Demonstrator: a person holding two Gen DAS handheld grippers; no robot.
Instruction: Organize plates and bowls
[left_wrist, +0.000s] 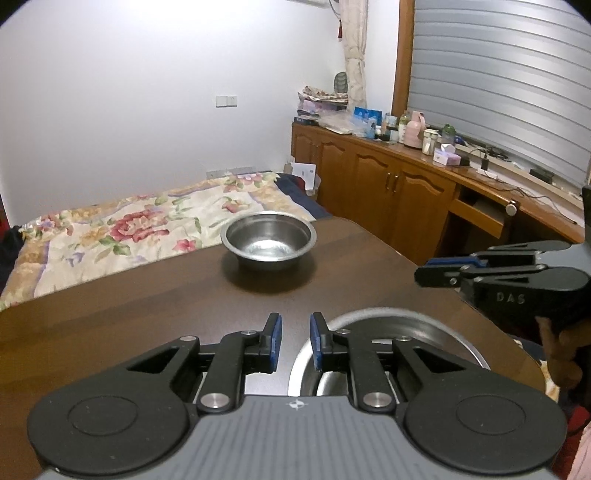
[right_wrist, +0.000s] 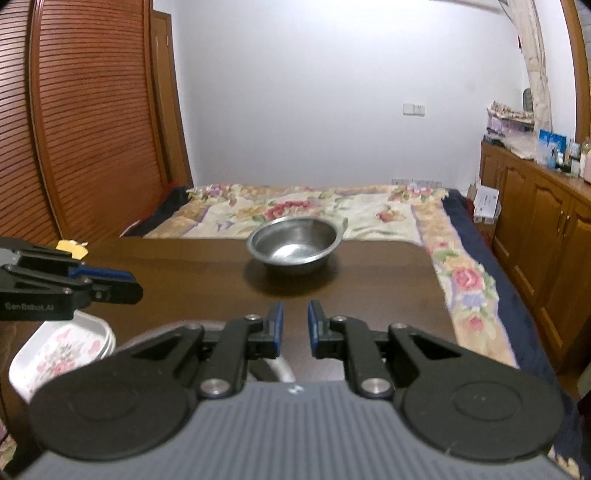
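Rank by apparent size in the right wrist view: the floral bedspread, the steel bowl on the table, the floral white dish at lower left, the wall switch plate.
1. Floral bedspread
2-3. Round steel bowl and floral white dish: look alike; the dish is nearer and partly hidden, so unranked.
4. White wall switch plate

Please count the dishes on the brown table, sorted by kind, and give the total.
Steel bowls: 1, the steel bowl at the far side.
Steel plates: 1, the steel plate under the left tongs.
Floral plates: 1, the floral plate at the near left.
Total: 3
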